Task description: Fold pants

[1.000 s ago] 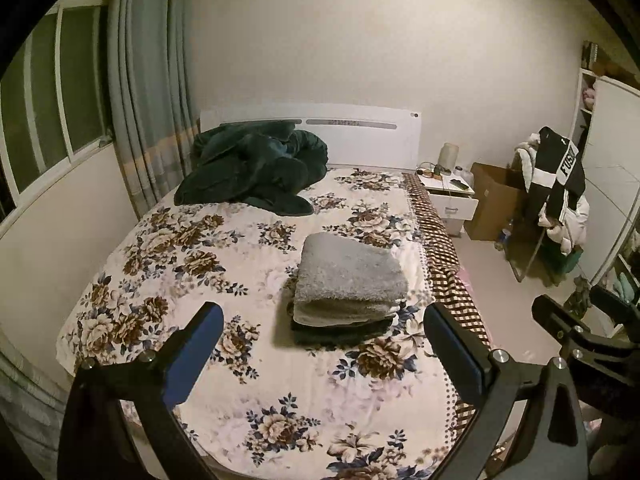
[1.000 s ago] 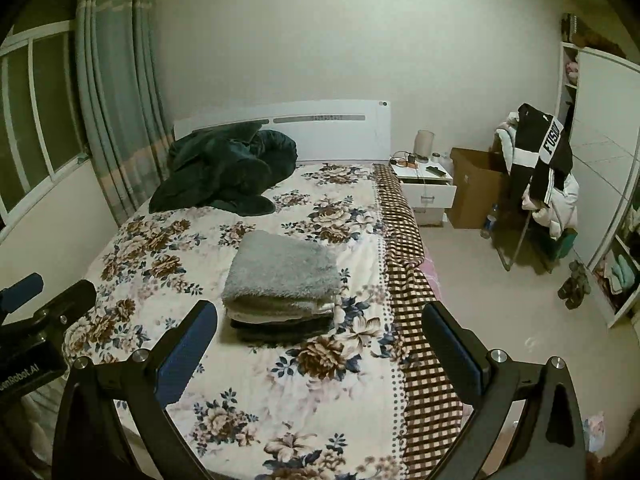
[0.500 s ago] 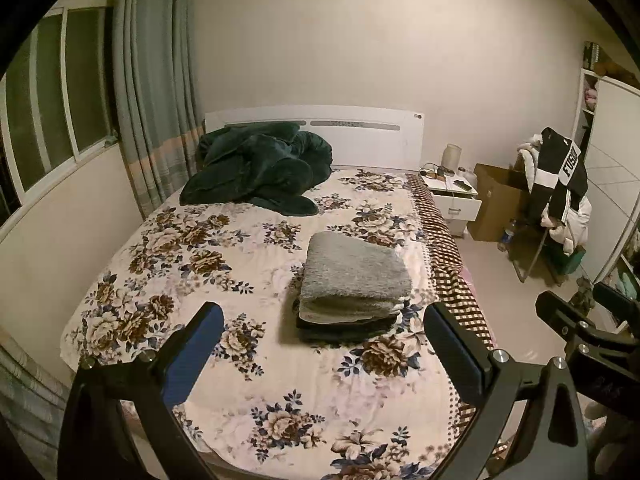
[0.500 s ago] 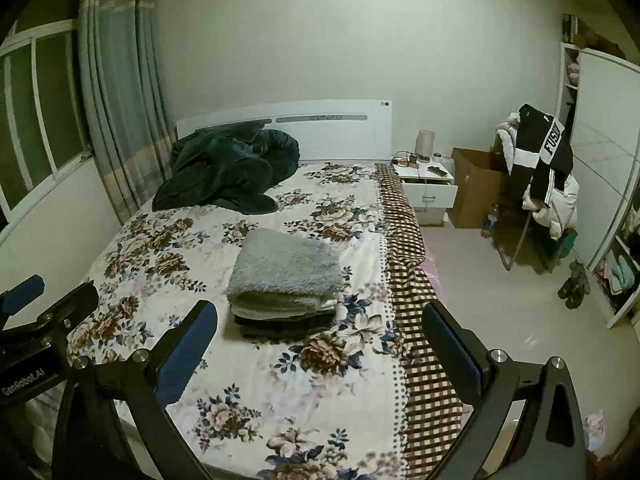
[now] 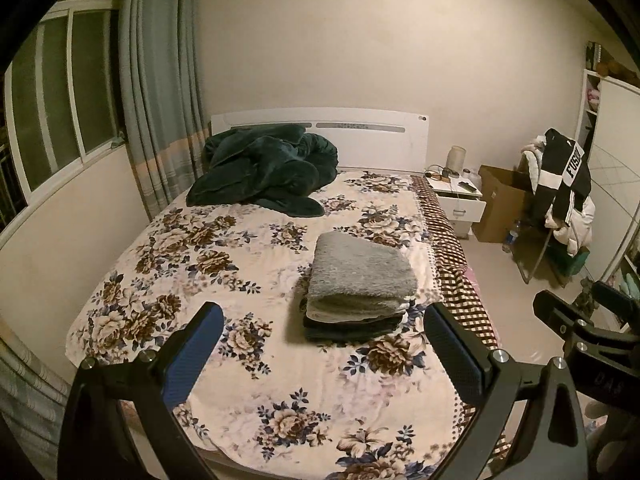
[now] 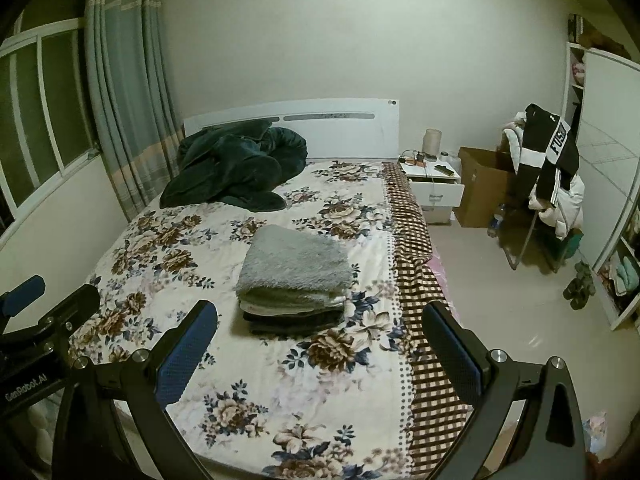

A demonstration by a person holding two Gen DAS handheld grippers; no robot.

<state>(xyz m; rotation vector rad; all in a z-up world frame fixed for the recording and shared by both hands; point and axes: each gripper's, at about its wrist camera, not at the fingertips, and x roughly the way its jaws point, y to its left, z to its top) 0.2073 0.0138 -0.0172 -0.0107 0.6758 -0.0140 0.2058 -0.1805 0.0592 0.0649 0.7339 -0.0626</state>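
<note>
A stack of folded clothes, with fuzzy grey pants (image 5: pixel 360 276) on top of darker folded items, lies on the floral bedspread (image 5: pixel 240 264). The stack also shows in the right wrist view (image 6: pixel 296 272). My left gripper (image 5: pixel 320 344) is open and empty, held back from the foot of the bed. My right gripper (image 6: pixel 320 340) is open and empty too, beside the left one. The right gripper shows at the right edge of the left wrist view (image 5: pixel 580 320). The left gripper shows at the left edge of the right wrist view (image 6: pixel 44 312).
A crumpled dark green blanket (image 5: pixel 264 168) lies by the white headboard (image 5: pixel 320 124). A white nightstand (image 6: pixel 434 184), a cardboard box (image 6: pixel 480 184) and a chair piled with clothes (image 6: pixel 548 168) stand to the right. Curtains and a window are on the left.
Both grippers have drawn slightly back and up from the bed, so the view shifts a little. The folded stack has not moved. Both grippers stay open.
</note>
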